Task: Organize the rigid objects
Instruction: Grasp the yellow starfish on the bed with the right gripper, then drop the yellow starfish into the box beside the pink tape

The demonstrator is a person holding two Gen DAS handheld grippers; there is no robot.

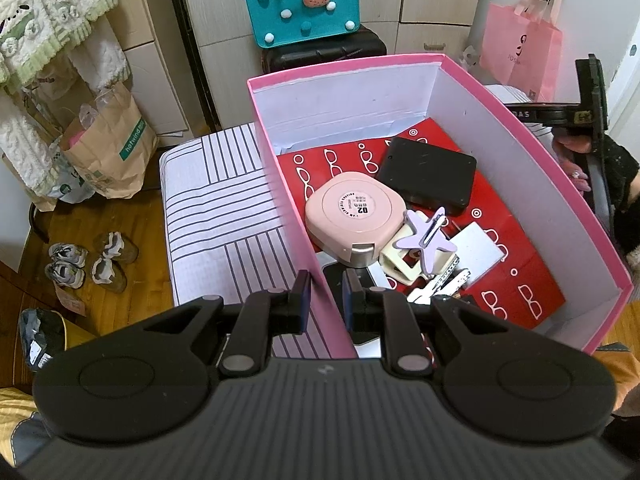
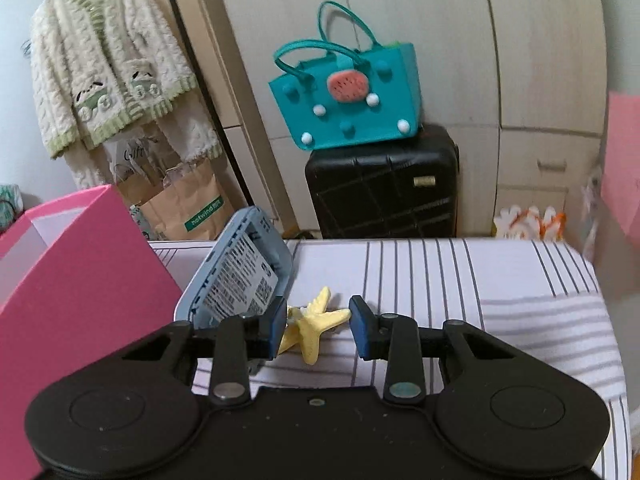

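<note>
Pick-up stage of sorting. The left gripper had its fingers clenched on the near wall of the pink cardboard box, steadying it on the striped bed. The right gripper stood with fingers released, the yellow star-shaped hair clip between them, untouched. A pale blue labelled case leaned just beyond the left finger. Next, judged: clench on the hard, thin-armed clip and lift it boxward.

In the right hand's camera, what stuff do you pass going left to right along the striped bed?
pink box → blue case leaning up → yellow starfish clip → bare striped bedcover
</note>
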